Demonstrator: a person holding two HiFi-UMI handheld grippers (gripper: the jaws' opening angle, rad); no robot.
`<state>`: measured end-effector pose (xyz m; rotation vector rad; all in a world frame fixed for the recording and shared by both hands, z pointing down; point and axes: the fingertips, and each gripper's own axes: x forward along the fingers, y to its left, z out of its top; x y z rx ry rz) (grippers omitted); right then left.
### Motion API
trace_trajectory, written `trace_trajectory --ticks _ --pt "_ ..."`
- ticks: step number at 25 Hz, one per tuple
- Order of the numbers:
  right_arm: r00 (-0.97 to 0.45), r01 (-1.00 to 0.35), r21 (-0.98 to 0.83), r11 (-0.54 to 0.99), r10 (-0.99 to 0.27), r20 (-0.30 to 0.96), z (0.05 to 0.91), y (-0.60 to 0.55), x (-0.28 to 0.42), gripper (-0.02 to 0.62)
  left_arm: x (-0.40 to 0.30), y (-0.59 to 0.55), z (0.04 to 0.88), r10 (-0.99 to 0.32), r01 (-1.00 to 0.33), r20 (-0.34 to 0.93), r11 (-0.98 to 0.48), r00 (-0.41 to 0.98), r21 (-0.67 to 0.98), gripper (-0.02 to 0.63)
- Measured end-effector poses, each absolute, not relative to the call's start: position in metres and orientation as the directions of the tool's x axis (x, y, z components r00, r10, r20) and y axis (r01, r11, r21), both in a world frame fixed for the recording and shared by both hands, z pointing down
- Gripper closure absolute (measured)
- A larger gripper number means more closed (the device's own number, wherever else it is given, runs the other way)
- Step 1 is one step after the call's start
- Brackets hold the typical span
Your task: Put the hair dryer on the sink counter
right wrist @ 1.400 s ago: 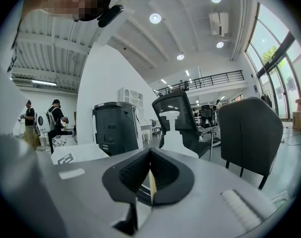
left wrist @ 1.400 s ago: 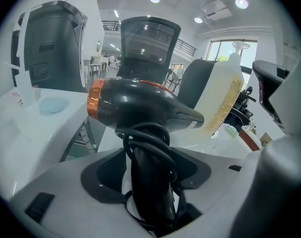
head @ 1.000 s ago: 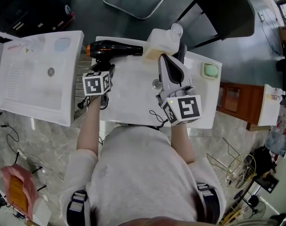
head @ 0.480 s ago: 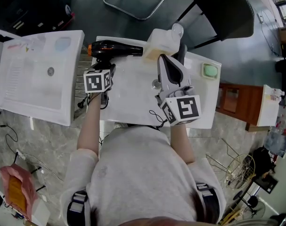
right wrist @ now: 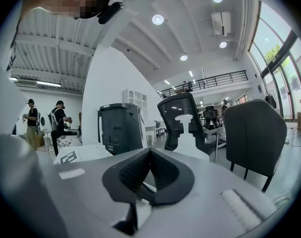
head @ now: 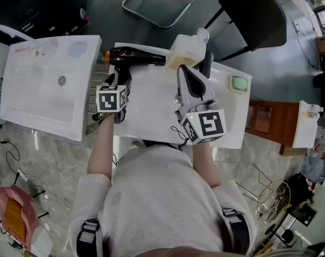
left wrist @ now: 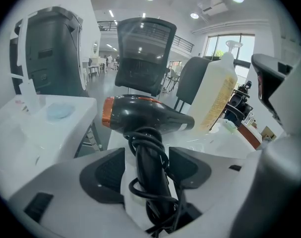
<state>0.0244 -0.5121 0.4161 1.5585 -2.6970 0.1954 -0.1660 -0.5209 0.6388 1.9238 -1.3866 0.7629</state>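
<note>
A black hair dryer (head: 135, 56) with an orange rear end lies along the far edge of the white sink counter (head: 232, 133), nozzle toward a soap bottle. Its handle, wound with black cord, points back at me. My left gripper (head: 121, 79) is shut on that handle. In the left gripper view the handle (left wrist: 149, 157) sits squeezed between the two dark pads (left wrist: 103, 175), just below the dryer's body (left wrist: 145, 118). My right gripper (head: 186, 71) hovers over the basin, shut and empty. Its view shows the closed gripper (right wrist: 149, 157) tilted upward.
A pale yellow pump bottle (head: 186, 50) stands by the dryer's nozzle. A green soap (head: 239, 82) rests at the counter's right end. A second white sink unit (head: 44, 90) stands to the left across a narrow gap. Dark chairs (head: 253, 15) stand behind, with a wooden cabinet (head: 266, 122) on the right.
Only the head view has shifted slightly. The left gripper stays on the dryer's handle at the counter's far edge, and the right gripper keeps its place.
</note>
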Motion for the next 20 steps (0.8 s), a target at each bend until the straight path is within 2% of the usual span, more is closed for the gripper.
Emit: trace_trajectory --ticks 4,5,9,10,20 --pt "-0.515 -0.856 -0.098 0.508 -0.854 0.069 0.413 -0.505 0.017 0.584 -0.175 -0.514 0.615 -0.643 -0.958 0.712 -0.228 0.283 0.175 0.334" --pt "-0.519 -0.853 -0.097 0.512 -0.852 0.066 0.412 -0.502 0.014 0.584 -0.177 -0.513 0.607 -0.661 -0.958 0.694 -0.225 0.286 0.180 0.359" --pt "-0.535 -0.843 -0.094 0.529 -0.843 0.053 0.408 -0.493 0.005 0.584 -0.187 -0.506 0.572 -0.744 -0.963 0.611 -0.204 0.270 0.177 0.557" --pt "-0.538 -0.841 -0.092 0.533 -0.841 0.051 0.406 -0.491 0.003 0.584 -0.189 -0.504 0.563 -0.761 -0.963 0.591 -0.201 0.267 0.176 0.584" --pt "-0.553 -0.832 -0.076 0.550 -0.833 0.027 0.397 -0.468 -0.011 0.584 -0.197 -0.476 0.482 -0.871 -0.953 0.393 -0.240 0.296 0.186 0.598"
